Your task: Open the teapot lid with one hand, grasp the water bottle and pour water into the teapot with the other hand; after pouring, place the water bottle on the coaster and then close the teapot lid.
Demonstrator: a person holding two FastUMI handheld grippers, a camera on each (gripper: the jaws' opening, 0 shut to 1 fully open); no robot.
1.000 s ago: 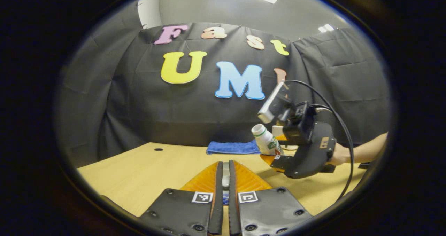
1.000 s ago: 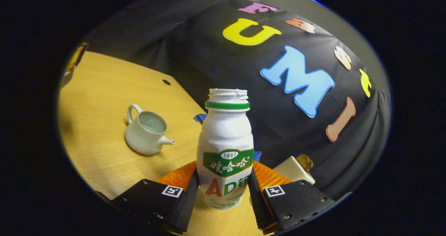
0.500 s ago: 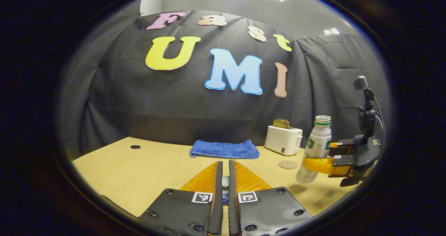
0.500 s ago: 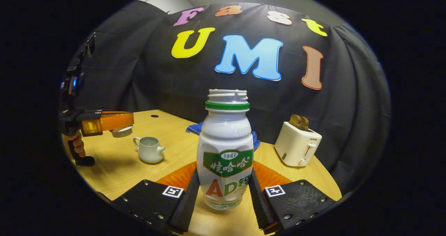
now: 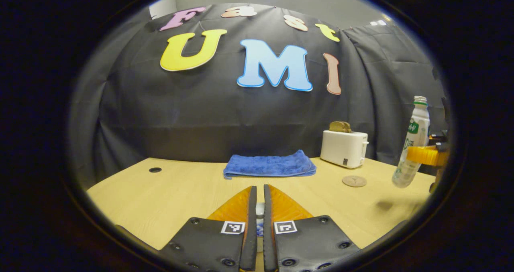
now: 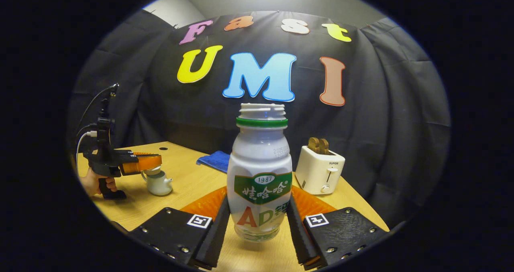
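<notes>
The uncapped water bottle [image 6: 260, 171] stood upright, off the table [image 6: 192, 183], pinched at its lower body between both fingers of the right gripper [image 6: 259, 224]. Off to its left, the left gripper [image 6: 154, 162] hovered just above the white teapot [image 6: 158, 182], its fingers nearly closed on the lid [image 5: 260, 210]. The round coaster [image 5: 354, 181] lay bare near the toaster [image 5: 344, 147].

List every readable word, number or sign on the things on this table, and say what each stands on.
"SUPOR": front of the toaster.
Water bottle: a printed label, not read out here.
Square coded tags on the right claw: patterns, no words.
Coaster: mark too small to read.
</notes>
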